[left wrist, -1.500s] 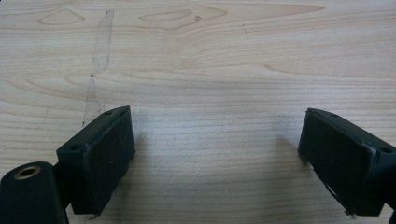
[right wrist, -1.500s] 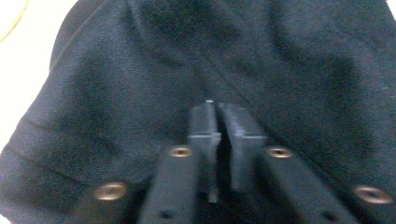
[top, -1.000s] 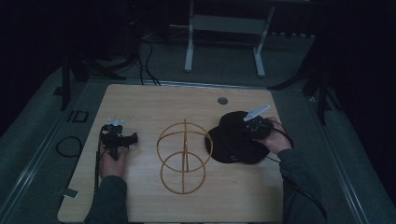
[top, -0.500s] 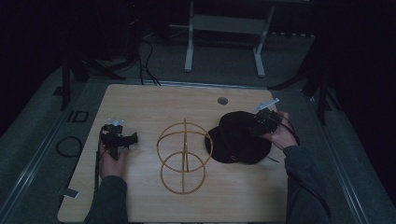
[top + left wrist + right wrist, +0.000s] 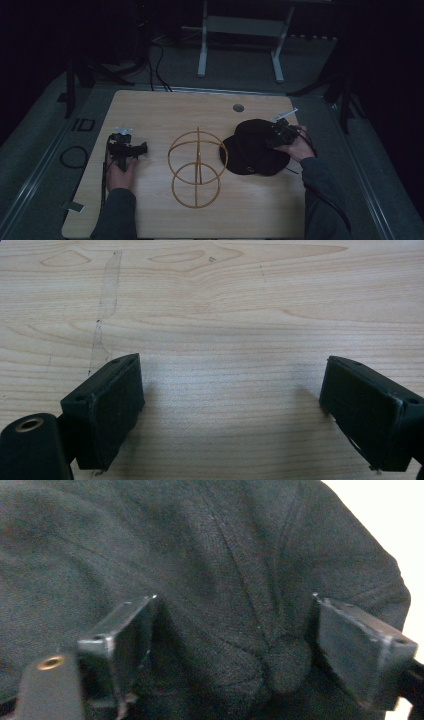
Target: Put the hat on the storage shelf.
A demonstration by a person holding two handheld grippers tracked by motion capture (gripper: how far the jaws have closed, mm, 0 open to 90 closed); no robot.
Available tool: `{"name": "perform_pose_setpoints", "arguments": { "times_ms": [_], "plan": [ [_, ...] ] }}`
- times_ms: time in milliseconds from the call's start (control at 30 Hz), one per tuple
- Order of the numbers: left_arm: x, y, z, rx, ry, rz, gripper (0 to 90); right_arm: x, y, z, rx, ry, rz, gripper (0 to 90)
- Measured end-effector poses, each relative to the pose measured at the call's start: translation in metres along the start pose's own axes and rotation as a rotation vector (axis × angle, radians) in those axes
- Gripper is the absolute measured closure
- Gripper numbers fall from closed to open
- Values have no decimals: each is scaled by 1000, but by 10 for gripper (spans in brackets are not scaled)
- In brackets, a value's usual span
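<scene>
While the left hand-held gripper (image 5: 230,405) gapes over bare table (image 5: 225,305), the right hand-held gripper (image 5: 235,645) straddles the black cap (image 5: 200,555), unclenched.

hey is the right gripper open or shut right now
Open. In the right gripper view its jaws stand wide apart over the black cap, the cap's top button between them, not yet pinched.

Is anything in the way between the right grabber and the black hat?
Nothing visible. The right gripper sits directly over the black fabric hat, its open jaws straddling the crown with its top button between them in the right gripper view. The gold wire stand stands apart, left of the hat.
</scene>
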State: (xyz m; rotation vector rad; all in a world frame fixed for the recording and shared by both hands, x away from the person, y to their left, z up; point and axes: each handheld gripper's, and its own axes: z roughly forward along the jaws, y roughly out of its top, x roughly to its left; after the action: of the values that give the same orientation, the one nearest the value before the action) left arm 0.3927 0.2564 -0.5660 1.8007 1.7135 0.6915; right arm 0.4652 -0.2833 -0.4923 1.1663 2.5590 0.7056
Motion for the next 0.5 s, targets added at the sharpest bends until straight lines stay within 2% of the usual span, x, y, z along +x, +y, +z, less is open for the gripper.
{"name": "perform_pose_setpoints", "arguments": {
  "times_ms": [100, 367, 433, 500],
  "plan": [
    [0, 0, 0, 0, 0, 0, 102, 1, -1, 2, 13, -8, -7, 250],
    [0, 0, 0, 0, 0, 0, 102, 2, -3, 2, 10, -20, -17, 569],
    [0, 0, 0, 0, 0, 0, 102, 3, -2, 2, 18, -22, -23, 610],
    [0, 0, 0, 0, 0, 0, 102, 4, -2, 2, 18, -22, -28, 610]
  ]
}}
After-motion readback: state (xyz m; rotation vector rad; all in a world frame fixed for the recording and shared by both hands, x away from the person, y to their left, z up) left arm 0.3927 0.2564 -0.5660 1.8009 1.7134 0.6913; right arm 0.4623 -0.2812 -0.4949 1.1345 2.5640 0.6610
